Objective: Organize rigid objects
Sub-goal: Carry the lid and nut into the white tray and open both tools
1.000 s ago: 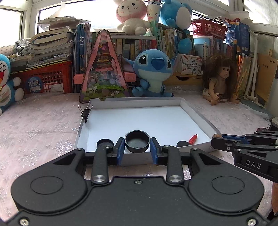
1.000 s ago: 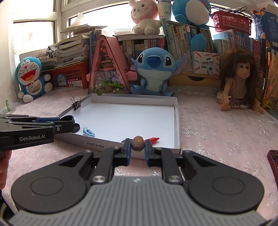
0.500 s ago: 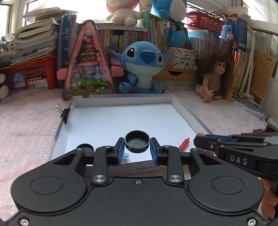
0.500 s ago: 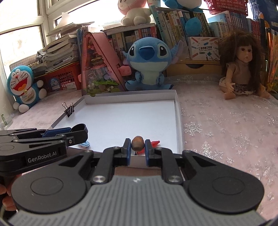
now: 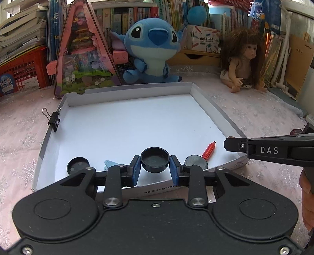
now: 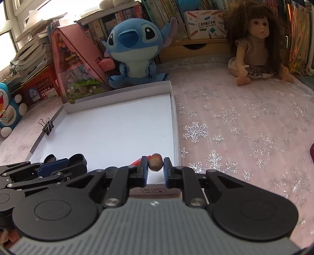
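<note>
Jaws of the left gripper are clamped on a black cap, those of the right gripper on a brown nut; both are held at lower centre over the white tray, judged ready for depositing.

I see a matt black plastic cap, a smooth white cardboard tray, glittery pink cloth and a plush blue toy.

A blue plush alien toy sits beside a pink triangular dollhouse kit. A long-haired brown-haired doll sits on the pink snowflake-patterned tabletop, before rows of upright books.
</note>
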`<state>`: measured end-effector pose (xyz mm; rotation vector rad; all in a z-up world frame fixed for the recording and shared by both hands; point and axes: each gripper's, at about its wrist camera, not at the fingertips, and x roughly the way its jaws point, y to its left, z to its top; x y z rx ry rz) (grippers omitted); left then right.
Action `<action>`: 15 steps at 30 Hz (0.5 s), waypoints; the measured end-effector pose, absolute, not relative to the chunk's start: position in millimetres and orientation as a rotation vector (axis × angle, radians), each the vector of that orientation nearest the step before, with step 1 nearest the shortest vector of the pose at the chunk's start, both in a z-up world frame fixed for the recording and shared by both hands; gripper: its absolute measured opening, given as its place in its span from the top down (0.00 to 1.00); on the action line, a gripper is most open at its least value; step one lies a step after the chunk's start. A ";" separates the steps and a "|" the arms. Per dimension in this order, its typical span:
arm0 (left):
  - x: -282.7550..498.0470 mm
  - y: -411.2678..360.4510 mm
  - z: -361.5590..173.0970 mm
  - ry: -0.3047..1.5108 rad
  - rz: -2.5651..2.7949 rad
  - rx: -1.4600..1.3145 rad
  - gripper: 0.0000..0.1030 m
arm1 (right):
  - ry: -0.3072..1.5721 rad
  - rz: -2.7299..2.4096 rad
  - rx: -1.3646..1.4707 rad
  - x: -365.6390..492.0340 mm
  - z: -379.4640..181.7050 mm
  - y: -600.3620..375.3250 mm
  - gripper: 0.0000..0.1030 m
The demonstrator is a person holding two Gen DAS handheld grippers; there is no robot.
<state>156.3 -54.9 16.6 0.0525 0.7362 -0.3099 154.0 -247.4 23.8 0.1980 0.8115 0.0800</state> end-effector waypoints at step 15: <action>175.7 -59.3 11.8 0.816 -0.298 0.035 0.71 | 0.866 0.040 0.187 173.0 19.1 -242.1 0.80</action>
